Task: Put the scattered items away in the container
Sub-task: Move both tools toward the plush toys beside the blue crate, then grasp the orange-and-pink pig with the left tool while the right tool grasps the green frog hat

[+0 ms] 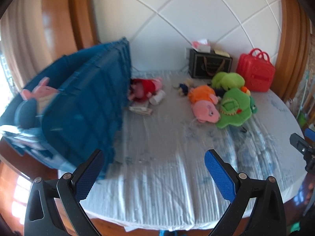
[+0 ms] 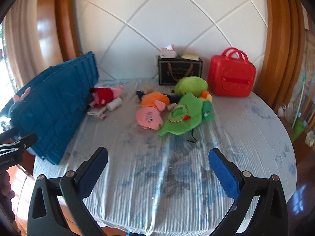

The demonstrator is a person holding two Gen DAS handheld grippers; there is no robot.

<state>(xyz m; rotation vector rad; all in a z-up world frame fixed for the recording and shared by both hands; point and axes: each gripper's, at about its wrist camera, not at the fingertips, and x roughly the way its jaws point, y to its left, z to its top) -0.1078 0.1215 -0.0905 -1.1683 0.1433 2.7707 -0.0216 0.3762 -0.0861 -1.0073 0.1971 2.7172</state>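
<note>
Left wrist view: the left gripper (image 1: 154, 174) hangs over the near edge of the bed (image 1: 177, 157), its jaws spread wide with nothing between them. At ten o'clock stands the blue container (image 1: 84, 102), blurred, with a pink plush (image 1: 42, 94) showing inside it. Just beside its far corner lie a red-dressed pig plush (image 1: 146, 88), a white bottle (image 1: 157, 98) and a flat packet (image 1: 140, 110). At one o'clock lies an orange-dressed pig plush (image 1: 204, 104), touching a green turtle plush (image 1: 236, 108), with a green frog plush (image 1: 228, 80) behind them. Against the headboard stand a black box (image 1: 208, 65) and a red case (image 1: 256, 72).

Right wrist view: the right gripper (image 2: 158, 171) is also wide and empty above the striped bed cover. The blue container (image 2: 53, 114) sits at ten o'clock, the red-dressed pig plush (image 2: 106, 94) and white bottle (image 2: 115, 103) close against it. At twelve o'clock the orange-dressed pig plush (image 2: 152, 110) lies touching the green turtle plush (image 2: 185, 116). The red case (image 2: 231, 76) stands at one o'clock, near the black box (image 2: 180, 71).
</note>
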